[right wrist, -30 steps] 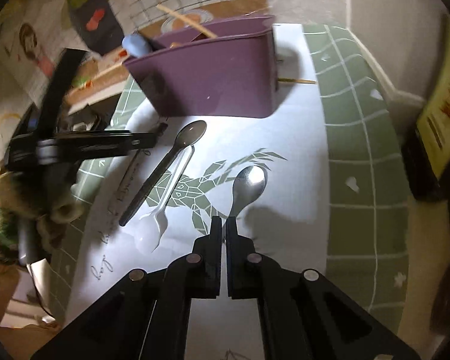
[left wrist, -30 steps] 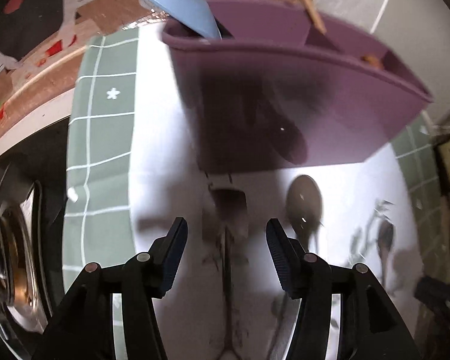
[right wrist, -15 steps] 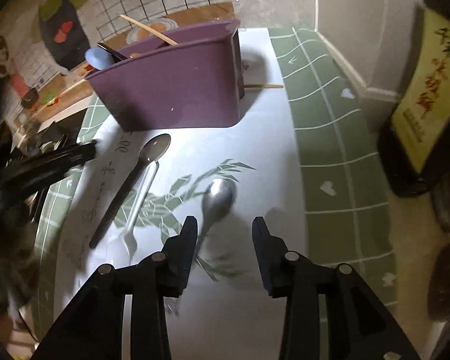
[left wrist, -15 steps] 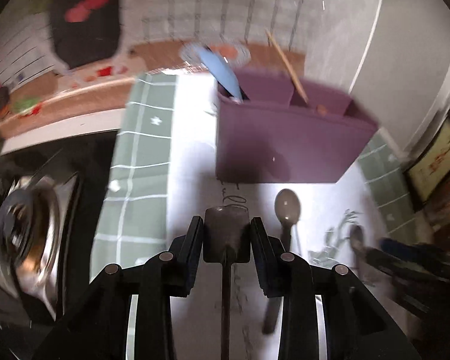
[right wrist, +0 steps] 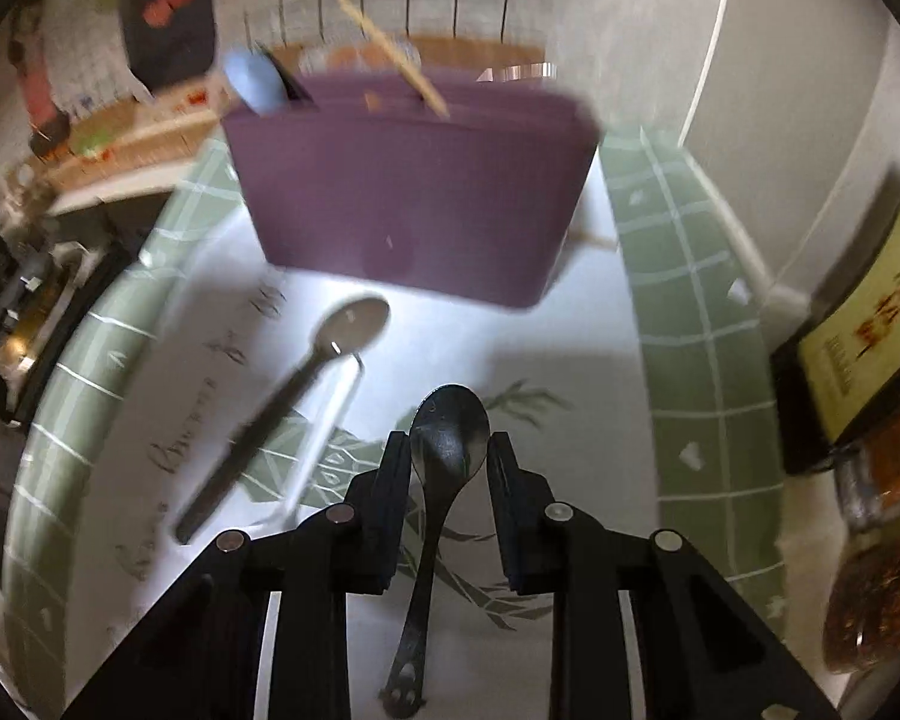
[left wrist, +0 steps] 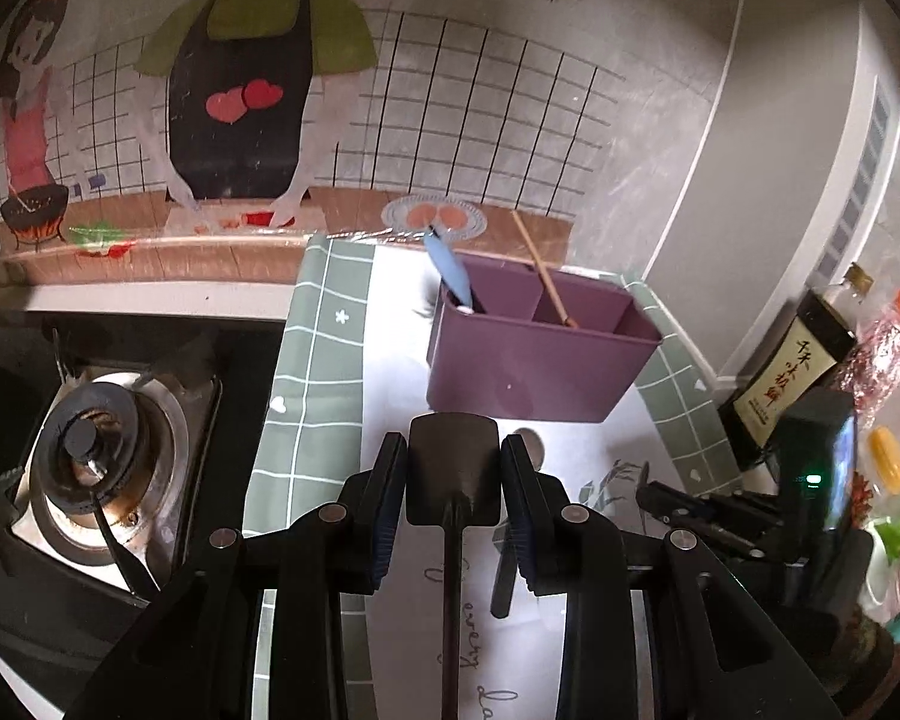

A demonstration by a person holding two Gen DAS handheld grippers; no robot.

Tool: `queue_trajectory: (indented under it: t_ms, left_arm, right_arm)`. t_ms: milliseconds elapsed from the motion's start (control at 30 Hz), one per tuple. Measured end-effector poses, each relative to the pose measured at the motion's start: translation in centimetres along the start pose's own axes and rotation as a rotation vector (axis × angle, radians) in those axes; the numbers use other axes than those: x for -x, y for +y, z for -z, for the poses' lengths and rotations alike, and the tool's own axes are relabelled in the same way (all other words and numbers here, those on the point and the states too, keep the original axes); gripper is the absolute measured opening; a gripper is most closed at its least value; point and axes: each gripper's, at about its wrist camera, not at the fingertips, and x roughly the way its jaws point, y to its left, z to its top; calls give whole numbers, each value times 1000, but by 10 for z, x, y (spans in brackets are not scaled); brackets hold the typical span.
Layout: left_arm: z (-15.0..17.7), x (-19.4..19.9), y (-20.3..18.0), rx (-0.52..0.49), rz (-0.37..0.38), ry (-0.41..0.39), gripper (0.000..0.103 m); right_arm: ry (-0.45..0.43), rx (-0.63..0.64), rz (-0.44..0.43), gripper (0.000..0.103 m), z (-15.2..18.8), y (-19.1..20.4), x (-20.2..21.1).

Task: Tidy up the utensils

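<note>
My left gripper [left wrist: 453,474] is shut on a dark square-headed spatula [left wrist: 453,468] and holds it above the mat, in front of the purple utensil holder [left wrist: 534,360]. The holder contains a blue utensil [left wrist: 447,267] and a wooden chopstick [left wrist: 540,267]. My right gripper [right wrist: 448,462] is shut on the bowl of a metal spoon [right wrist: 450,432], lifted off the mat. A dark-handled spoon [right wrist: 306,384] and a clear plastic utensil [right wrist: 324,432] lie on the mat to the left. The holder [right wrist: 414,204] stands just beyond them.
A gas burner [left wrist: 96,450] lies left of the green-and-white mat [left wrist: 312,372]. A dark sauce bottle [left wrist: 792,372], other bottles and a phone [left wrist: 822,462] stand at the right. A yellow-labelled box [right wrist: 864,330] stands right of the mat. The wall is close behind the holder.
My left gripper closed on the spatula and lifted it back from the holder. My right gripper opened, closed on the metal spoon and raised it.
</note>
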Motion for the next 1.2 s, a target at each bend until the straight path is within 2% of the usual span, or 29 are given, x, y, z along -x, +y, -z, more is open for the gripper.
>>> queue_trajectory:
  t_ms: [100, 267, 400, 467, 533, 567, 633, 800, 867, 900, 933, 1000, 1200]
  left_arm:
    - [-2, 1, -1, -6, 3, -6, 33]
    - [-3, 3, -2, 0, 6, 3, 33]
    - [-2, 8, 1, 11, 3, 0, 33]
    - [0, 11, 4, 17, -3, 1, 33]
    - [2, 13, 9, 27, -10, 1, 33]
    - [3, 14, 10, 31, -10, 2, 33]
    - [4, 15, 13, 32, -14, 8, 33]
    - [7, 13, 16, 33, -4, 17, 33]
    - [6, 13, 17, 38, 6, 13, 33]
    - [6, 12, 17, 41, 11, 11, 33]
    - [5, 11, 16, 43, 16, 8, 33]
    - [3, 10, 16, 44, 26, 6, 33]
    - [-3, 9, 18, 48, 47, -10, 31]
  right_arm:
    - [-34, 2, -14, 2, -1, -4, 20]
    - [-36, -28, -49, 2, -1, -15, 31]
    - [10, -100, -58, 3, 6, -32, 24]
    - [40, -135, -35, 10, 12, -40, 15]
    - [68, -195, -9, 40, 19, -47, 1]
    - [76, -225, -10, 43, 22, -48, -5]
    - [88, -257, -19, 43, 22, -45, -16]
    - [85, -217, 67, 44, 10, -23, -45]
    - [80, -154, 98, 36, 6, -12, -47]
    - [86, -132, 71, 25, 4, -8, -46]
    - [97, -116, 69, 25, 3, -6, -46]
    - [71, -86, 73, 25, 3, -5, -36]
    - [-79, -60, 37, 25, -1, -15, 28]
